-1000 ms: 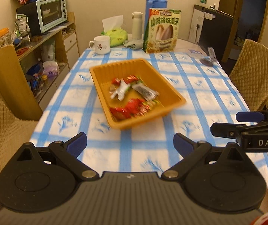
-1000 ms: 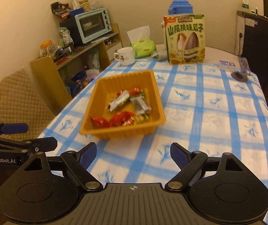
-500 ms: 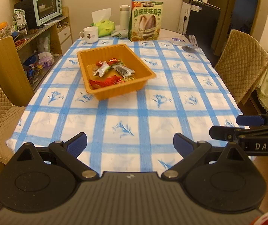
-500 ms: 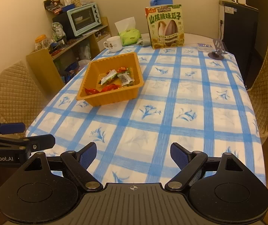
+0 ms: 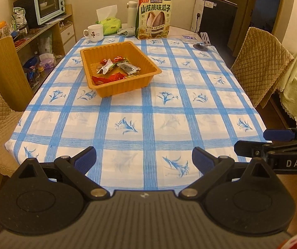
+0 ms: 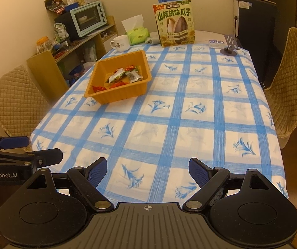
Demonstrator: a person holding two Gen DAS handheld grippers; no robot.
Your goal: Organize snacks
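Left hand-held gripper (image 5: 144, 158): spread wide, holding nothing (above the counter's near edge).
Right hand-held gripper (image 6: 148, 171): likewise spread, empty.
Orange plastic tray (image 5: 146, 63): wrapped snacks (image 5: 117, 70) inside.

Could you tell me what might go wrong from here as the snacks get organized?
1. The orange tray sits nearer the table's left side; a careless push might slide it toward that edge.
2. The tall sunflower seed bag stands upright behind it; a reach past the tray could topple it.
3. Both the left gripper and right gripper are open, empty and close together, so they might collide.
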